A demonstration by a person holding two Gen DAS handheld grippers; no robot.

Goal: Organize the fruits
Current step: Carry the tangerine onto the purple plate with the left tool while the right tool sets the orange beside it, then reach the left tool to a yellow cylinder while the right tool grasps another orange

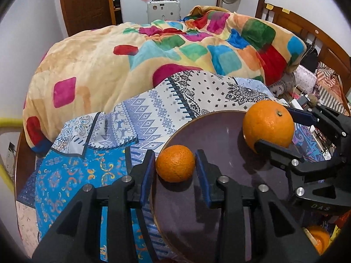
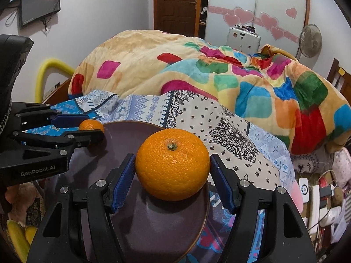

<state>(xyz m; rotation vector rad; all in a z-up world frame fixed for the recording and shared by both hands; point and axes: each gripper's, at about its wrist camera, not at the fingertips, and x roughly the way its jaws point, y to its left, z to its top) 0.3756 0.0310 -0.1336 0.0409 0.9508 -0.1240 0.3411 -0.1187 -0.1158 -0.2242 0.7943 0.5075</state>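
Observation:
A purple plate (image 1: 219, 144) (image 2: 136, 135) lies on the patterned bedsheet. A small orange (image 1: 175, 163) (image 2: 91, 125) rests on its left edge between the pads of my left gripper (image 1: 174, 173) (image 2: 96, 127); the jaws stand slightly apart from the fruit. A larger orange (image 2: 172, 164) (image 1: 268, 123) sits on the plate's right rim between the pads of my right gripper (image 2: 172, 175) (image 1: 276, 129), with small gaps either side. Both grippers look open around their oranges.
A colourful blanket (image 1: 131, 50) is heaped behind the plate. Another orange (image 1: 318, 236) lies low at the right in the left wrist view. Bananas (image 2: 19, 234) lie at lower left in the right wrist view. Cables and clutter (image 2: 318, 192) sit to the right.

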